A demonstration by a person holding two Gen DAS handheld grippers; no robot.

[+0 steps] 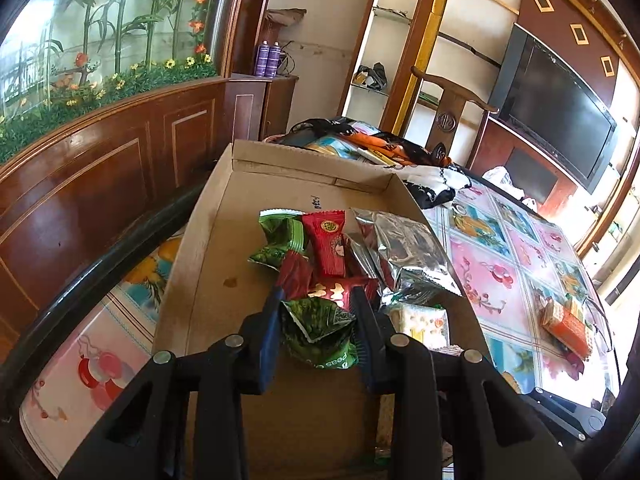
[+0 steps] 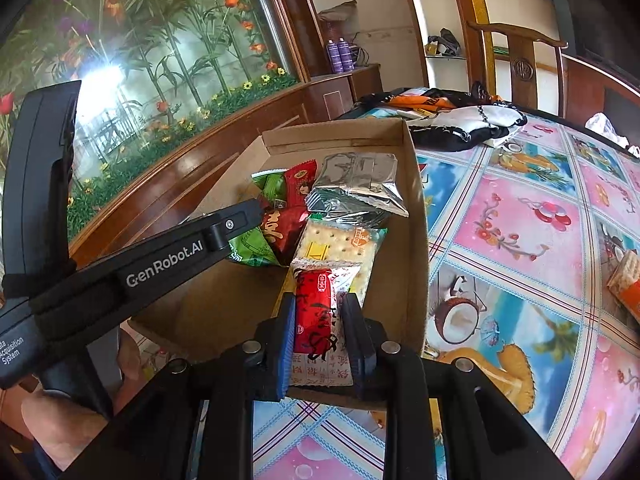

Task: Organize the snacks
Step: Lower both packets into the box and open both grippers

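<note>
Lettering "GenRobot.AI" marks the left gripper (image 2: 256,210), clamping a green "peas" packet (image 1: 320,330); the right gripper (image 2: 318,312) pinches a red-and-white sachet (image 2: 316,316) over the cardboard box (image 2: 404,264).

green packet (image 1: 320,330) | red-white packet (image 2: 316,316) | silver pouch (image 2: 358,184) | brown box (image 1: 208,256)

A shallow cardboard box (image 2: 414,216) is set on the table and the snacks are piled toward its right side. A crinkled silver foil bag (image 2: 358,184) is lying flat near the far end, with red packets (image 1: 326,246) and a green packet (image 1: 280,240) bunched up just left of it. A clear pack of crackers (image 2: 340,246) is laid nearer, beside the right wall. A green peas packet (image 1: 320,330) is pinched upright-ish between two fingers, and a red-and-white printed packet (image 2: 316,316) is clamped over the near edge.
</note>
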